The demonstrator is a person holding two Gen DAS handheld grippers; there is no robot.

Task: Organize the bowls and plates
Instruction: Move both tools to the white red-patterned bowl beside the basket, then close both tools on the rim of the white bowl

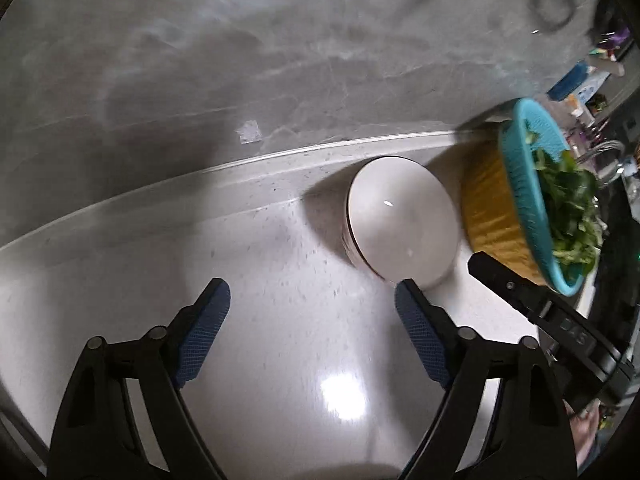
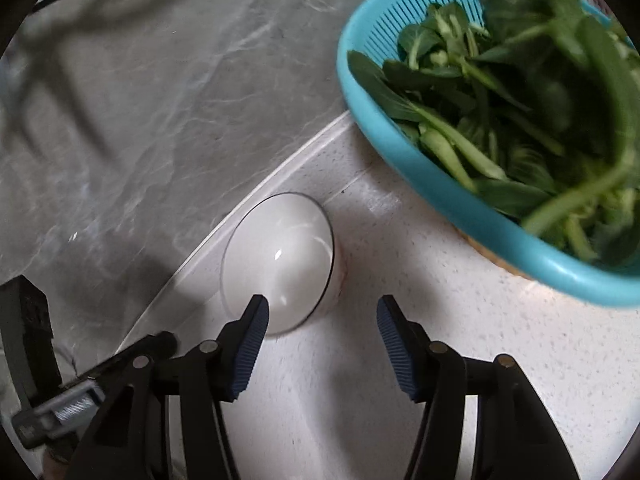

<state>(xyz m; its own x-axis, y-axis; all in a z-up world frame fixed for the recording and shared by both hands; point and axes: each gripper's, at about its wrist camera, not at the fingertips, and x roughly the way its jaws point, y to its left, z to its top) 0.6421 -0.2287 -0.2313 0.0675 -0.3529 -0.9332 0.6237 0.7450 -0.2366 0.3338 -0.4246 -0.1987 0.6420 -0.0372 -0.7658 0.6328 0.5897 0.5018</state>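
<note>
**Bowl Handling Assessment**

While both grippers hovered wide apart and empty, one bowl (image 1: 402, 222) stood at 1 o'clock of the left gripper (image 1: 312, 320), 11 o'clock of the right gripper (image 2: 320, 320). Glazed ceramic: likely heavy, slippery, fragile; grip the rim. One colander (image 2: 440, 184) stood beside it.

A pale speckled stone countertop (image 2: 400, 264) meets a grey marbled wall. On it sits a white round bowl (image 2: 280, 256), with a teal plastic colander of leafy greens (image 2: 460, 196) nearby.
</note>
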